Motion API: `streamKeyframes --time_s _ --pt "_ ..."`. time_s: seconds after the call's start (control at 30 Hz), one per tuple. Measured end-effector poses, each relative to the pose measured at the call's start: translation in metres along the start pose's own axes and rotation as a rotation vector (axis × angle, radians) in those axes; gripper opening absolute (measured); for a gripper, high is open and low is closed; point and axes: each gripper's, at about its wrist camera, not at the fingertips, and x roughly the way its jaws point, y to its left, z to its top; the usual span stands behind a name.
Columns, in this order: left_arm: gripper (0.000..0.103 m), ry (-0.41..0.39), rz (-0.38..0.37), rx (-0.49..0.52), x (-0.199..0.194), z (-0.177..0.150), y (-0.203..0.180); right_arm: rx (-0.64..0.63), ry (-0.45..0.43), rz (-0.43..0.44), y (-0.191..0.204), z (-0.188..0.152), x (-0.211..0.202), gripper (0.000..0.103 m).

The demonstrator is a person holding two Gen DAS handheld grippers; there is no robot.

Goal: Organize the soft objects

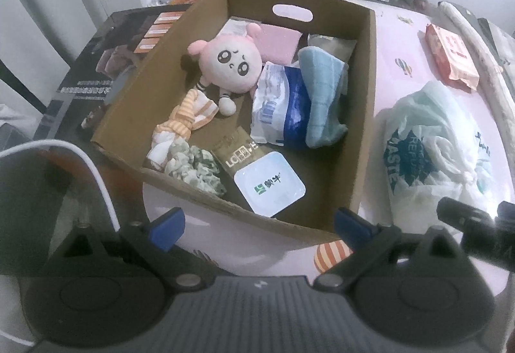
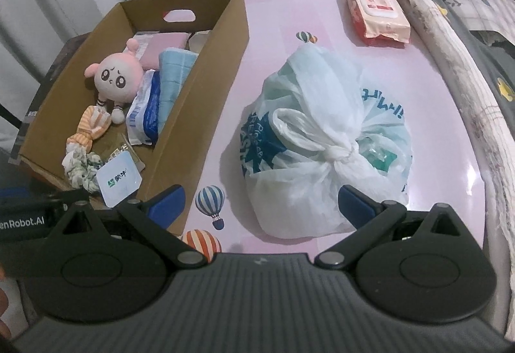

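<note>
So the cardboard box (image 1: 363, 115) is sitting open on the pink table, holding a pink plush doll (image 1: 230, 65) lying face up, a folded blue towel (image 1: 323, 98), an orange striped cloth (image 1: 190, 118) and a green floral scrunchie (image 1: 196, 168). A knotted white plastic bag (image 2: 325, 140) is lying just beside it, with a wet wipes pack (image 2: 376, 12) well apart behind.

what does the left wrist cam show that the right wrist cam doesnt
Only the left wrist view shows the white cable and the dark printed box behind the carton.

Only the right wrist view shows the plastic bag's knot and the blue striped balloon print.

Both show the cardboard box holding the pink plush, the blue towel, the tied plastic bag and the wipes pack. Left gripper and right gripper are each open.
</note>
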Motion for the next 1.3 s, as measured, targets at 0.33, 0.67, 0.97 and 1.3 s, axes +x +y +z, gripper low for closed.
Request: streamKeyframes --time_s 0.33,0.67,0.97,1.3 --pt "0.1 0.008 -0.008 -0.009 -0.0005 0.003 0.0001 0.012 0.017 0.004 0.0001 0.0066 -0.0002 0.102" --pt "0.1 -0.003 -0.019 0.004 -0.0038 0.0031 -0.0055 0.009 0.022 -0.013 -0.0021 0.0052 -0.0009 0.102" --pt "0.1 -0.003 -0.03 0.016 -0.0037 0.0023 -0.0075 0.009 0.023 -0.02 -0.0047 0.0032 -0.0018 0.102" --pt "0.1 -0.004 -0.04 0.015 -0.0031 -0.0014 -0.0067 0.009 0.027 -0.029 -0.0048 0.0009 -0.002 0.102"
